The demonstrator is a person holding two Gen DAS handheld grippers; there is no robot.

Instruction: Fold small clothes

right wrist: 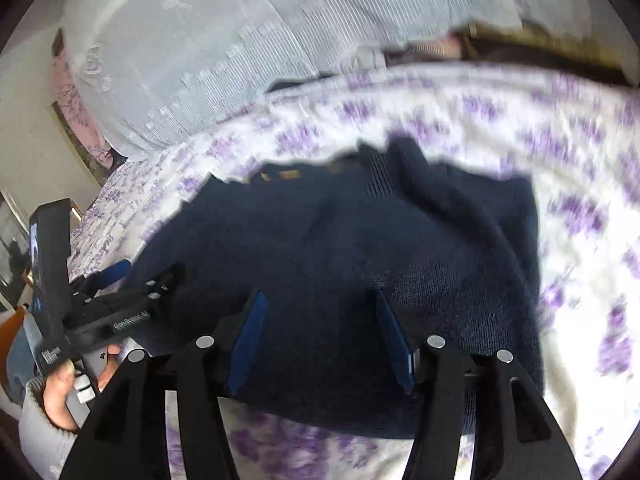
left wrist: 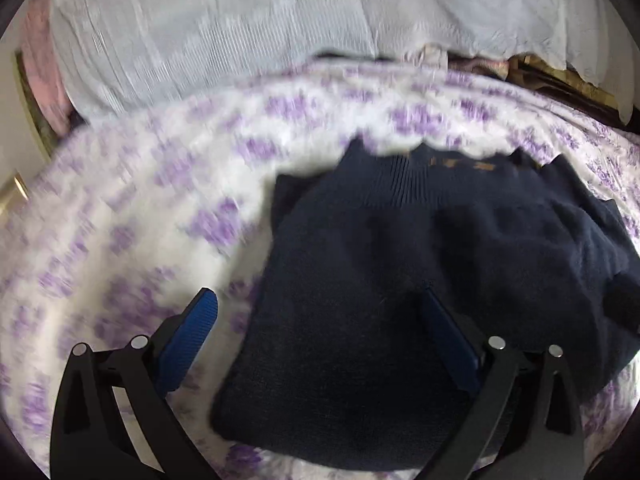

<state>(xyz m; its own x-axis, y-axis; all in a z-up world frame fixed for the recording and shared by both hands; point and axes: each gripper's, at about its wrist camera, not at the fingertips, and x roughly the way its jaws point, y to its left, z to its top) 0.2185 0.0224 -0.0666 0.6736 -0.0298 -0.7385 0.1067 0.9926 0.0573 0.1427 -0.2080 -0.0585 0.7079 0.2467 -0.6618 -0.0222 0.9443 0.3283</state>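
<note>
Left wrist view: A dark navy knit garment [left wrist: 400, 300] lies folded into a roughly rectangular block on a white bedsheet [left wrist: 140, 208] printed with purple flowers. The knit is fine and matte; a ribbed band [left wrist: 404, 184] with faint gold lettering marks the far edge. The long axis runs from the near edge toward the ribbed band, tilted slightly right. The right side is rumpled. The left gripper [left wrist: 316, 308] hovers over the garment's near left part with jaws spread wide, holding nothing; the ribbed blue pads [left wrist: 192, 328] are bare, one above the sheet, the other above the knit. Pale woven fabric [left wrist: 200, 40] is heaped beyond the sheet.

Right wrist view: The same garment [right wrist: 360, 260] fills the centre, ribbed band [right wrist: 380, 176] at the far edge, a loose fold ridged along the right side. The right gripper [right wrist: 318, 308] is above the near middle, jaws moderately apart, empty. At the left, a hand [right wrist: 60, 392] holds the left gripper [right wrist: 116, 280] by its black handle.
</note>
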